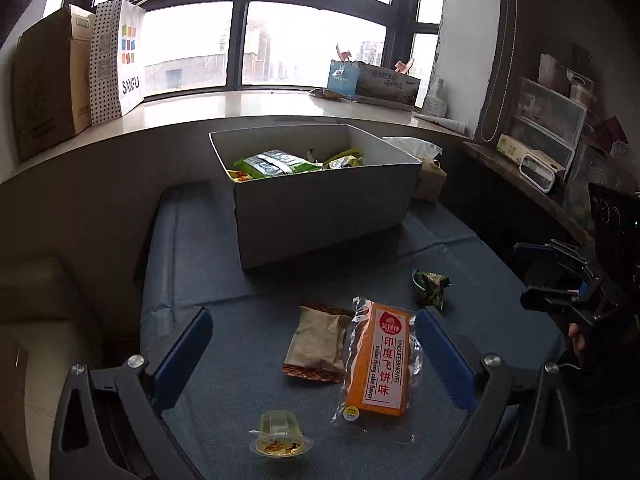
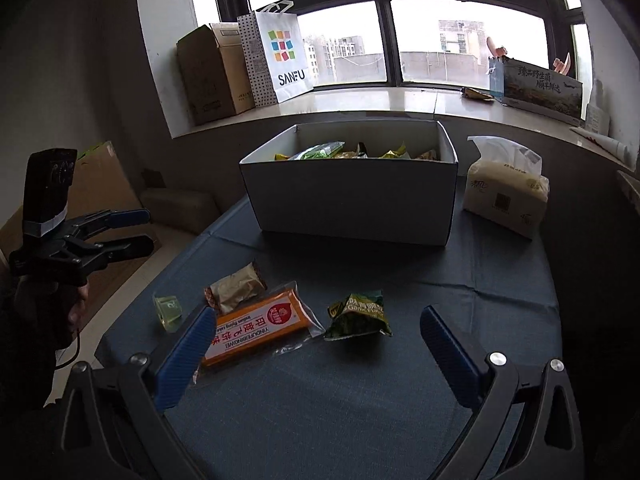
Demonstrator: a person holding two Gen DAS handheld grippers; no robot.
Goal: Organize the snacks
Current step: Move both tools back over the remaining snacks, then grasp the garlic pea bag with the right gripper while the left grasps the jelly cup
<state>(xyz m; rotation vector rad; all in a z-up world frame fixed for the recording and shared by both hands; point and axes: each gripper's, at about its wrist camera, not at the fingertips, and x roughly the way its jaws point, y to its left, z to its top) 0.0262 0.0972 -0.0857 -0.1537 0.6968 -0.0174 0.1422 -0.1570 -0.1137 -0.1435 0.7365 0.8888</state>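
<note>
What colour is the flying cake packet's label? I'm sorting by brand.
Orange with a white panel, on the flying cake packet; clearest in the left wrist view.

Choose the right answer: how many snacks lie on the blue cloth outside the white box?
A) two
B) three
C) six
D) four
D: four lie loose in front of the white box: a jelly cup, a brown packet, an orange packet and a green packet.

SANFU paper bag [image 2: 282, 56] beside cardboard box [image 2: 210, 74] on windowsill [image 2: 360, 100]; tissue pack [image 2: 506, 188]
</note>
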